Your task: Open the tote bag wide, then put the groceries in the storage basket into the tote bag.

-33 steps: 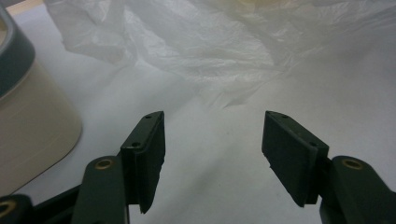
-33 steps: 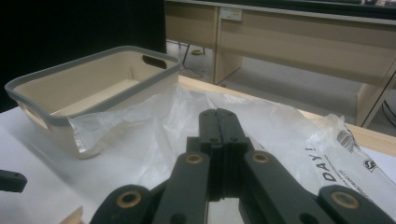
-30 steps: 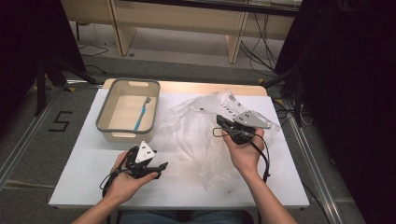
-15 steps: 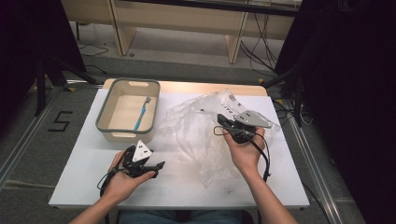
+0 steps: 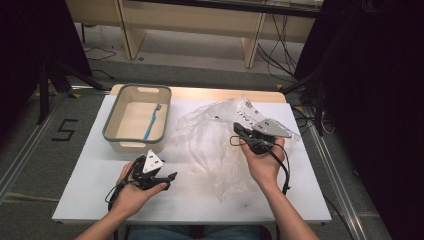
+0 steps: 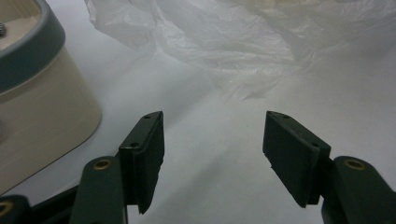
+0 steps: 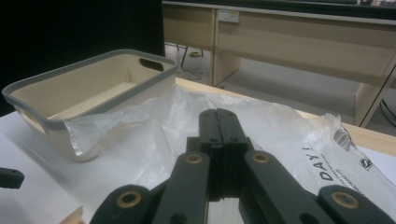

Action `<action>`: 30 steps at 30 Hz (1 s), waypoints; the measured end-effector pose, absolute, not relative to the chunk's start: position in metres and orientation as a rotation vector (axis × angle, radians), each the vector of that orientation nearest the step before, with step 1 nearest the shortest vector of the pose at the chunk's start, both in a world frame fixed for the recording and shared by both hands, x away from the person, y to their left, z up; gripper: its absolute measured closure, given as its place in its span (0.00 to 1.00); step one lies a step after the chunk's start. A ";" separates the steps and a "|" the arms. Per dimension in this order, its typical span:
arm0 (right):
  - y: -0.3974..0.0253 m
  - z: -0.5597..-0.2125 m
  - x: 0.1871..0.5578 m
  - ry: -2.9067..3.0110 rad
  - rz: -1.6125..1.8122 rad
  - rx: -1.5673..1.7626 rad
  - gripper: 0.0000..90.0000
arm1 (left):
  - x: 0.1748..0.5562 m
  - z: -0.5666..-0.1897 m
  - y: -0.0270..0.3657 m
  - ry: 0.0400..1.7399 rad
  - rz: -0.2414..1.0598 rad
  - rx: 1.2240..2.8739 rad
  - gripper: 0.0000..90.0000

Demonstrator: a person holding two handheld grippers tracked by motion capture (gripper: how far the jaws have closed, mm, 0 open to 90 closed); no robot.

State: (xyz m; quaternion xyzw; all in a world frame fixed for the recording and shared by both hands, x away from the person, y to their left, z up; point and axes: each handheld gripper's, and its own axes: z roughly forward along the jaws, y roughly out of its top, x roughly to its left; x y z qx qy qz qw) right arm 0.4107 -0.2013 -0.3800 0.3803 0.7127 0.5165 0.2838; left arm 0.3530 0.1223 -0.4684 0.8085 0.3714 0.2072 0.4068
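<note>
Two hand-held grippers: left open near plastic bag, right closed above it.

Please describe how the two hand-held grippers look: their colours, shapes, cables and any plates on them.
Both the left gripper and the right gripper are black, with two flat rectangular jaws on arms pinned by brass-coloured rivets. Each carries a grey three-cornered plate on top and trails a thin black cable. The person's forearms are bare, no sleeves showing.

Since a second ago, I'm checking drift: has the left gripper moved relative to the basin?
Yes, slightly. The left gripper has slid toward the table's near edge, away from the basin.
</note>
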 end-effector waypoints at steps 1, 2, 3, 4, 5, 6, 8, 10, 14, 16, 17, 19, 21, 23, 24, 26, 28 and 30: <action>-0.201 -0.380 0.411 1.908 1.382 1.019 1.00 | 0.353 -0.468 0.123 0.936 0.526 2.039 0.43; -0.201 -0.380 0.410 1.908 1.383 1.020 1.00 | 0.353 -0.468 0.123 0.936 0.529 2.036 0.43; -0.201 -0.380 0.410 1.909 1.382 1.017 1.00 | 0.353 -0.467 0.123 0.938 0.530 2.035 0.43; -0.201 -0.380 0.410 1.910 1.381 1.016 1.00 | 0.353 -0.467 0.124 0.939 0.531 2.033 0.43; -0.200 -0.380 0.410 1.911 1.380 1.014 1.00 | 0.353 -0.467 0.124 0.940 0.531 2.032 0.43; -0.200 -0.380 0.410 1.913 1.379 1.016 1.00 | 0.353 -0.467 0.124 0.938 0.533 2.033 0.43; -0.200 -0.380 0.410 1.915 1.378 1.015 1.00 | 0.353 -0.467 0.124 0.937 0.534 2.034 0.43; -0.200 -0.380 0.410 1.914 1.378 1.015 1.00 | 0.353 -0.467 0.123 0.938 0.531 2.036 0.43; -0.199 -0.380 0.409 1.916 1.382 1.015 1.00 | 0.353 -0.467 0.123 0.938 0.531 2.034 0.43; -0.199 -0.381 0.409 1.917 1.383 1.012 1.00 | 0.353 -0.468 0.123 0.938 0.530 2.036 0.43; -0.198 -0.381 0.409 1.918 1.383 1.013 1.00 | 0.353 -0.468 0.123 0.938 0.529 2.036 0.43; -0.199 -0.380 0.410 1.918 1.383 1.015 1.00 | 0.353 -0.468 0.123 0.936 0.525 2.035 0.43; -0.199 -0.380 0.411 1.915 1.387 1.022 1.00 | 0.353 -0.468 0.123 0.933 0.521 2.035 0.42; -0.199 -0.380 0.412 1.913 1.387 1.024 1.00 | 0.353 -0.468 0.124 0.933 0.514 2.032 0.42; -0.199 -0.380 0.412 1.911 1.387 1.023 1.00 | 0.353 -0.468 0.124 0.931 0.512 2.031 0.42; -0.199 -0.379 0.413 1.910 1.386 1.025 1.00 | 0.353 -0.469 0.124 0.929 0.506 2.035 0.42; -0.199 -0.379 0.413 1.911 1.386 1.028 1.00 | 0.352 -0.469 0.124 0.929 0.505 2.034 0.42; -0.199 -0.379 0.413 1.911 1.384 1.027 1.00 | 0.352 -0.468 0.124 0.927 0.507 2.032 0.42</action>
